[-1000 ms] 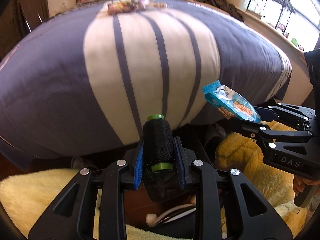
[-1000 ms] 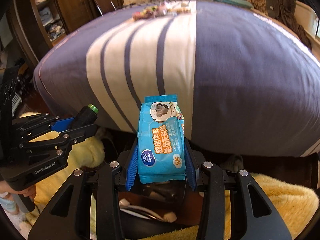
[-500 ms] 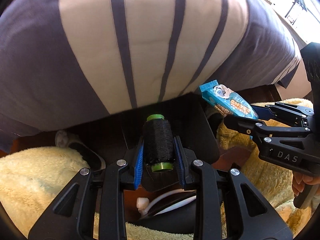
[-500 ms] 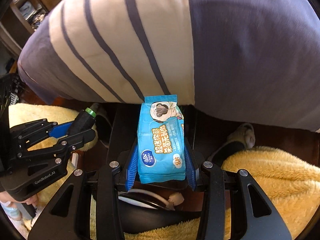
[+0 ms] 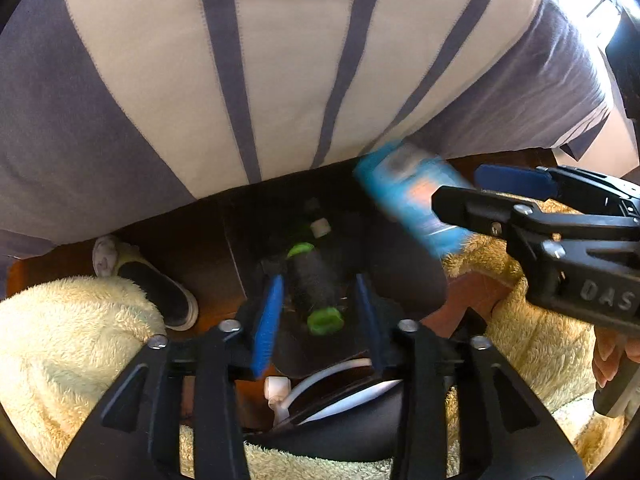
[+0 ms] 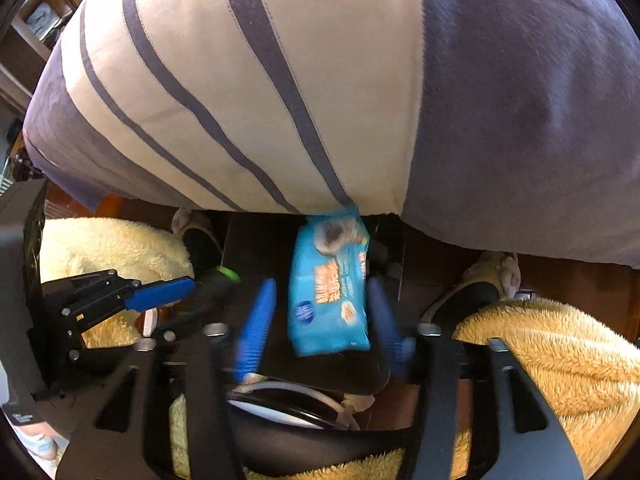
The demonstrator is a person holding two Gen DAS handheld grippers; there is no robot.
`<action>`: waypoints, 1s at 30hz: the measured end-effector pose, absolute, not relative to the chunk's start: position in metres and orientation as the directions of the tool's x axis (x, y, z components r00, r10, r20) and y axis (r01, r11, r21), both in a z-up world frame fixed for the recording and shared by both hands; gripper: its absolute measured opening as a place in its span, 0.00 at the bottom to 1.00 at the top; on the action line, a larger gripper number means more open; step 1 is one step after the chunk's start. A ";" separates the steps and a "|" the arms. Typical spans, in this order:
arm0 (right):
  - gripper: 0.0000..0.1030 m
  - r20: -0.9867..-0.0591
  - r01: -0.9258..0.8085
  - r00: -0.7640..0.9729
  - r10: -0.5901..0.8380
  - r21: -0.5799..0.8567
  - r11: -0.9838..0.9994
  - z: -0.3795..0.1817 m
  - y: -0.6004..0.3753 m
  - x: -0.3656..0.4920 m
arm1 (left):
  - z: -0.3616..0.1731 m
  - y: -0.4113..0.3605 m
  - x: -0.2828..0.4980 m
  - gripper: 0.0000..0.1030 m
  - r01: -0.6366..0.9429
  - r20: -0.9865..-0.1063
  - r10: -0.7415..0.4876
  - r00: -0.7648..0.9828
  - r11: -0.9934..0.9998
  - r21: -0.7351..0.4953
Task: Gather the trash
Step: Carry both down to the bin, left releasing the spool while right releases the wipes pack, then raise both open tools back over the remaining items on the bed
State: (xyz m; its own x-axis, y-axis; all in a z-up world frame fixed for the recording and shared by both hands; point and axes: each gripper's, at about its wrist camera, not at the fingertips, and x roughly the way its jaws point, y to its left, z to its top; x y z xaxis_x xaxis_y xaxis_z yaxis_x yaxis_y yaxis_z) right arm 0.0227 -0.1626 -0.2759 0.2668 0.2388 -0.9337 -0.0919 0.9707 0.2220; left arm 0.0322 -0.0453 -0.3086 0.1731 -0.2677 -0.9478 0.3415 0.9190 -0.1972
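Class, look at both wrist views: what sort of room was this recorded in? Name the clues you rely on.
Most likely a bedroom. A bed with a striped duvet fills both views, slippers lie on the wooden floor beside it, and shelves of folded clothes stand at the far left.

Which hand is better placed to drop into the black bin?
Left, probably: the left gripper just opened its jaws, its green-ended black thread spool over the bin's middle; the blue wipes pack is nearer the rim.

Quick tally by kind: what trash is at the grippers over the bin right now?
Black thread spool, between the left gripper's opened jaws: 1
Blue wipes packet, between the right gripper's opened jaws: 1
Total: 2
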 end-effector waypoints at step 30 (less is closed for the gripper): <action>0.90 -0.774 -0.056 0.618 0.139 0.133 0.989 -0.143 -0.199 0.017 | -0.174 -0.008 0.037 0.92 0.291 -0.824 -0.215 0.525 0.955 -0.064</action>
State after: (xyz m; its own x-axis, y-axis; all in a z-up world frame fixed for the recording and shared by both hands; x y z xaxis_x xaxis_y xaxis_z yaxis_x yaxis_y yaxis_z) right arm 0.0170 -0.1993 -0.1432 0.6181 0.1391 -0.7737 -0.0556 0.9895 0.1335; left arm 0.0373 -0.0079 -0.1740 0.5251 -0.2147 -0.8235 0.2907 0.9547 -0.0636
